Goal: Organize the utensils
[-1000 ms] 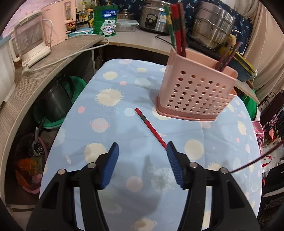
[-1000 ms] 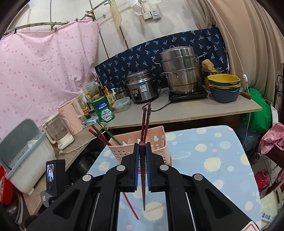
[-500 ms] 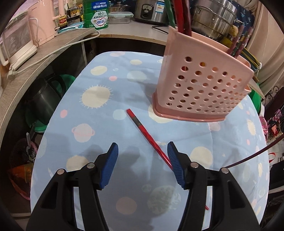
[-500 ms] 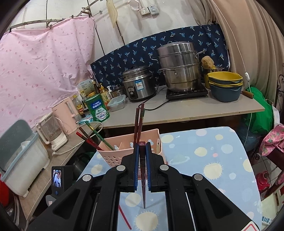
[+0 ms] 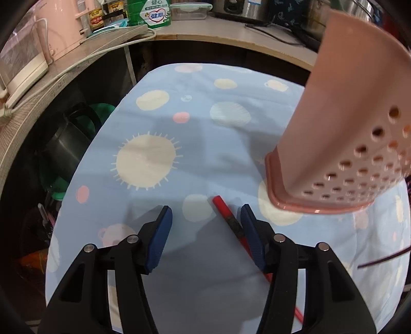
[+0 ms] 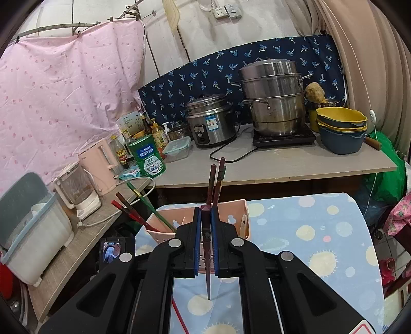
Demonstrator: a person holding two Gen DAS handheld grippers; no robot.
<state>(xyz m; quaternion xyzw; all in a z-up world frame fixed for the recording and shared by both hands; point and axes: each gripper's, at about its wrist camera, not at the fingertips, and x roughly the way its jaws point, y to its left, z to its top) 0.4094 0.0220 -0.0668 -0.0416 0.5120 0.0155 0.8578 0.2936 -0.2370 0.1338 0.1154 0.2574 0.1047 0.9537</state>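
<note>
Fingers (image 5: 164,231) of the left gripper (image 5: 205,218), blue-padded, stand apart and are closing; they hang low over the tabletop (image 5: 179,123), which wears a blue cloth printed with suns and planets. Left wrist view: a red chopstick (image 5: 231,221) lies on the cloth between the pads, its blunt end just ahead of them and its shaft running back under the right-hand finger, close against that pad; whether they touch cannot be told. No pad presses on it. To the right, a pink holder (image 5: 346,154) with a perforated wall stands on the cloth, near the chopstick's end but apart from it. Beyond the cloth's far edge runs a counter (image 5: 231,33) with a green tin (image 5: 151,12) and a white cable (image 5: 77,66).

Right wrist view: fingers (image 6: 196,244) of the right gripper (image 6: 206,236) are pressed together on a dark chopstick (image 6: 207,269), held roughly upright, its thin tip pointing down toward the cloth. Behind it, the pink holder (image 6: 241,218) carries more chopsticks in two groups: a dark pair (image 6: 217,179) standing straight, and a leaning bunch (image 6: 136,213) at its left end. On the counter behind stand a rice cooker (image 6: 210,123) and a steel steamer (image 6: 274,102).
</note>
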